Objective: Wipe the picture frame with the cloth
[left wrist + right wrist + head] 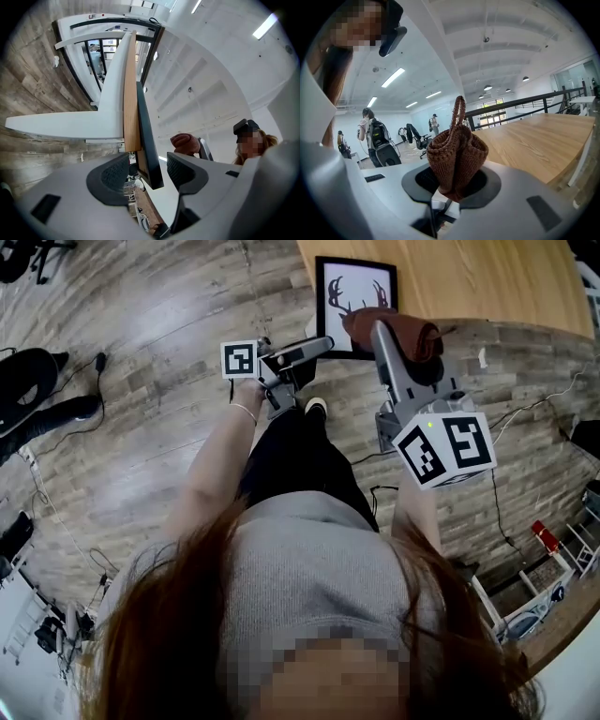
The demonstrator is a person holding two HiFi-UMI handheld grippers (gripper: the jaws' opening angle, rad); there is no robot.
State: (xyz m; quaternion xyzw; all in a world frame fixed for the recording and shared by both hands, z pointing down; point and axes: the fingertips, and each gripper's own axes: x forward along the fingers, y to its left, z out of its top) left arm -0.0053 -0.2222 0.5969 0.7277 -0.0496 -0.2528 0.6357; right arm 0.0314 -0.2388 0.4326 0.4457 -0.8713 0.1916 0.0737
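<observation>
Head view: a black-framed picture of a dark antler print (356, 298) sits at the near edge of the light wooden counter (469, 277). The left hand-held gripper (314, 348) has its jaws apart astride the frame's edge, pads not pressing, probably placed to steady it. The right hand-held gripper (389, 338) is clamped on a bunched brown knitted cloth (412, 334) near the frame's lower right corner. A wad of fabric protrudes beyond the jaws, apparently to serve as the wiping surface.

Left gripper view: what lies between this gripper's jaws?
The picture frame, edge-on, stands between the open jaws of the left gripper, seen in the left gripper view.
</observation>
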